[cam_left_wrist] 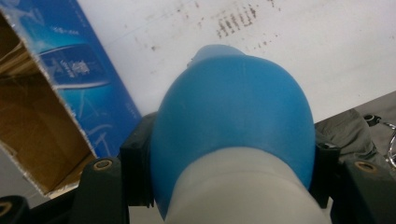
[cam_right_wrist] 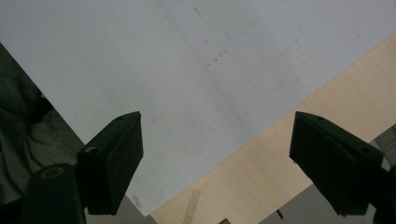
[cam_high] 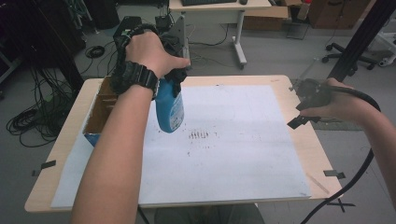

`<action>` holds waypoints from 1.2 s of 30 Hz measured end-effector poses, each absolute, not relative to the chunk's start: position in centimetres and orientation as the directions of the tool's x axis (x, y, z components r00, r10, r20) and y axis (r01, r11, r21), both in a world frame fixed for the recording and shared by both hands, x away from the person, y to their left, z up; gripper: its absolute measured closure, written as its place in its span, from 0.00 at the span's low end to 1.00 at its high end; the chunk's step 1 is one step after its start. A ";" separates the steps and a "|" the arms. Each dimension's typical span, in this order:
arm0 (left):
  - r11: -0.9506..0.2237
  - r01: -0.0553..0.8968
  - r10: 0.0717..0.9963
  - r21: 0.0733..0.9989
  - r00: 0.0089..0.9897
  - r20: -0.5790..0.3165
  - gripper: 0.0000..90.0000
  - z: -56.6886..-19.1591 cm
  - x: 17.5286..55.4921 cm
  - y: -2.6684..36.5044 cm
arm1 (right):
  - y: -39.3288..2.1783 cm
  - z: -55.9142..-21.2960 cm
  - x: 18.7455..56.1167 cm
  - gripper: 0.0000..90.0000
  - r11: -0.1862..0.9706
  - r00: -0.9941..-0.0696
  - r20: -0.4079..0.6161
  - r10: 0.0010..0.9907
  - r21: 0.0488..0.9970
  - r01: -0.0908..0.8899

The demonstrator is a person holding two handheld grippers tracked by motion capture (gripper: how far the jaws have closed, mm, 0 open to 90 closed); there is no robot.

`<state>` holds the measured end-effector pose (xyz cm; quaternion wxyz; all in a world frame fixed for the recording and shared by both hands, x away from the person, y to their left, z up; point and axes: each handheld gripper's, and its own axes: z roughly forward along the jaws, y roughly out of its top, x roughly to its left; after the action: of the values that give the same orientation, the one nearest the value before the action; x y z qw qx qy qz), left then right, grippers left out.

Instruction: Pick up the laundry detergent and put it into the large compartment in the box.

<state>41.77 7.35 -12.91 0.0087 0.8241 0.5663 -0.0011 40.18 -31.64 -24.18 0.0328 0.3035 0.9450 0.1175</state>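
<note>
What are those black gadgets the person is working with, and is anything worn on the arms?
Each is a black handheld tool with two blocky, wedge-shaped jaws. The left tool has brass-coloured screw fittings at the jaw bases; a chunky black wristwatch sits on that bare forearm. The right tool trails a thick black cable. No sleeves show.

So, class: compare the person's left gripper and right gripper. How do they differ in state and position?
1. The left gripper is shut on the blue bottle; the right gripper is open, with nothing between its jaws.
2. The left gripper hangs beside the cardboard box at the table's left; the right gripper sits at the right edge of the table.
Both are hand-held, with black jaws.
</note>
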 end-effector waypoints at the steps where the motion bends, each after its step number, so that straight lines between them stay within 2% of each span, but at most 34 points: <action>1: -0.341 0.940 0.940 0.015 0.341 -0.013 0.41 -12.8 41.9 7.9 | -31.7 -24.2 40.2 0.20 0.788 -0.814 0.010 0.581 0.242 0.566; 25: -0.131 0.990 0.991 0.059 0.131 -0.004 0.41 -11.1 42.4 15.9 | -31.8 -24.4 40.8 0.19 0.785 -0.809 0.011 0.587 0.234 0.573; 36: -0.074 0.995 0.997 0.063 0.072 0.033 0.41 -10.6 42.6 18.3 | -31.9 -24.3 40.9 0.19 0.781 -0.805 0.009 0.593 0.234 0.579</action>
<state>42.56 18.32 -10.55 0.0117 0.7320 0.6804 0.0334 40.94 -31.92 -24.34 0.0324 0.3107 0.9432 0.1133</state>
